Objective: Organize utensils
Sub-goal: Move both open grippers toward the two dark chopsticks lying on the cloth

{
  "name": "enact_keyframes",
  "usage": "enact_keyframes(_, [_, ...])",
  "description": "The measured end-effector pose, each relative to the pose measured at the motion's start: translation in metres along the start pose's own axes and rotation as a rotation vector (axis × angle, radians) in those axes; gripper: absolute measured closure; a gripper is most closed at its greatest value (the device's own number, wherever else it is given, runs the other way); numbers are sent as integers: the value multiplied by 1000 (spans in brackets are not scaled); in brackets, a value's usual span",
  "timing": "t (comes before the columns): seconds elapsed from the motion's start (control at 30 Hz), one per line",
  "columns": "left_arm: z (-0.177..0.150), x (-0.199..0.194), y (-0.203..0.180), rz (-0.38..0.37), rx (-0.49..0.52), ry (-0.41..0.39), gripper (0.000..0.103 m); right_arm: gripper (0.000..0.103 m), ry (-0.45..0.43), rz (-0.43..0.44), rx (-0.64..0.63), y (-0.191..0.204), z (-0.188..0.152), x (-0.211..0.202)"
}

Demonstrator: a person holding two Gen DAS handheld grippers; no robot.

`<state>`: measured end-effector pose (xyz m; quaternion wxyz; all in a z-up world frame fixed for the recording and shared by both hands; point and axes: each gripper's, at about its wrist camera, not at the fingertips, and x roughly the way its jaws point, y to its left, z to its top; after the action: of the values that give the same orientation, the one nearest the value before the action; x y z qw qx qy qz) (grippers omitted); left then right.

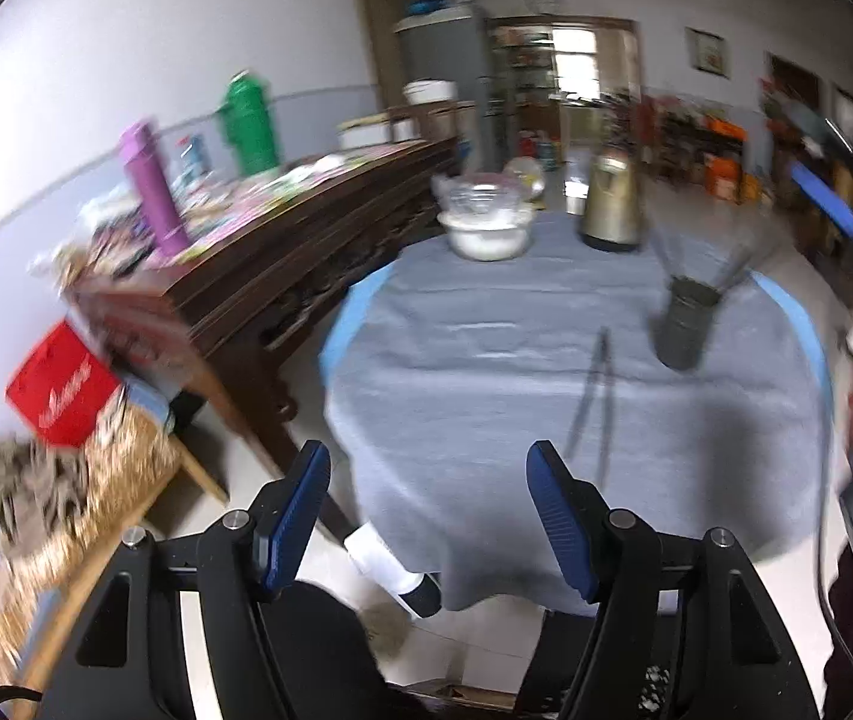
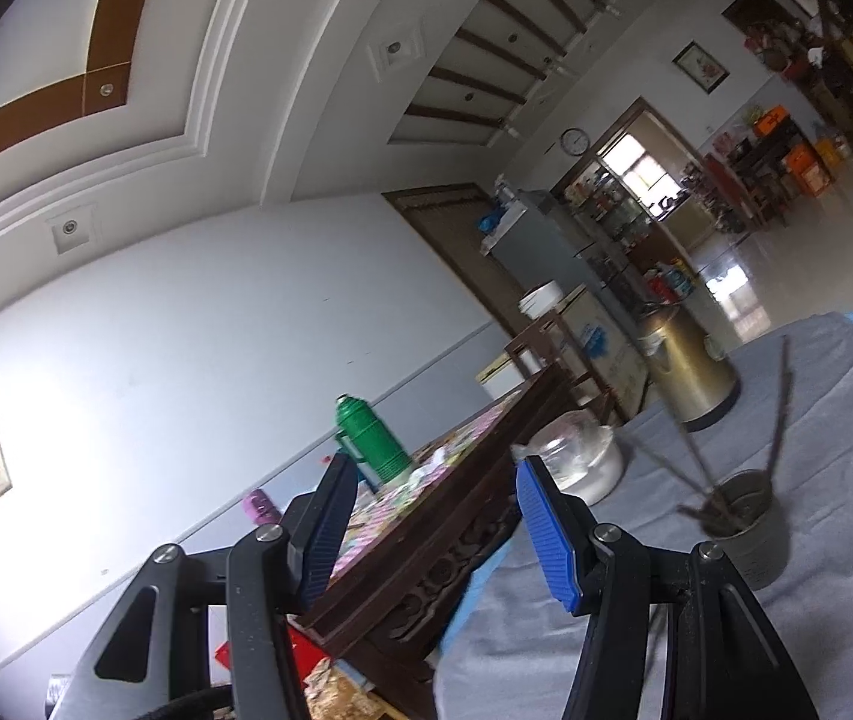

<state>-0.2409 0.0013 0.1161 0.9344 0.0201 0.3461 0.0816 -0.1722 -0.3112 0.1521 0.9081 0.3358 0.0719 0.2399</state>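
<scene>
Left wrist view: left gripper (image 1: 429, 516) wide, empty, aimed at chopsticks (image 1: 594, 396) lying loose, centre frame, on grey tablecloth (image 1: 456, 360); dark holder cup (image 1: 687, 324) just upper right, likely their destination. Right wrist view: right gripper (image 2: 435, 531) wide, empty, pointing past the table.

Chopsticks (image 1: 594, 402) flat on the table (image 1: 456, 372), holder (image 1: 687, 324) just right, bowl (image 1: 486, 234) and kettle (image 1: 609, 204) behind.

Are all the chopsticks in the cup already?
No, a pair of chopsticks lies flat on the grey tablecloth, apart from the cup that holds the others.
</scene>
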Motion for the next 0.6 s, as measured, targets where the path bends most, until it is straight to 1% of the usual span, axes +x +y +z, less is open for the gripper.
enact_keyframes(0.07, [7,3,29,20,-63,2,34,43,-2,-21,14,-12,0,-2])
enact_keyframes(0.1, [10,4,46,46,-85,-2,34,43,-1,-35,15,-18,0,-2])
enact_keyframes(0.2, [22,4,94,146,-120,-18,34,43,7,-81,18,-33,0,-3])
enact_keyframes(0.33, [28,3,134,204,-160,-36,34,43,21,-139,55,-53,-5,-1])
enact_keyframes(0.43, [29,11,148,195,-197,-29,34,43,43,-169,71,-59,-12,4])
enact_keyframes(0.53, [30,27,150,142,-221,-13,34,43,66,-178,58,-57,-17,11])
enact_keyframes(0.6, [29,38,142,110,-211,3,34,43,82,-182,35,-49,-22,14])
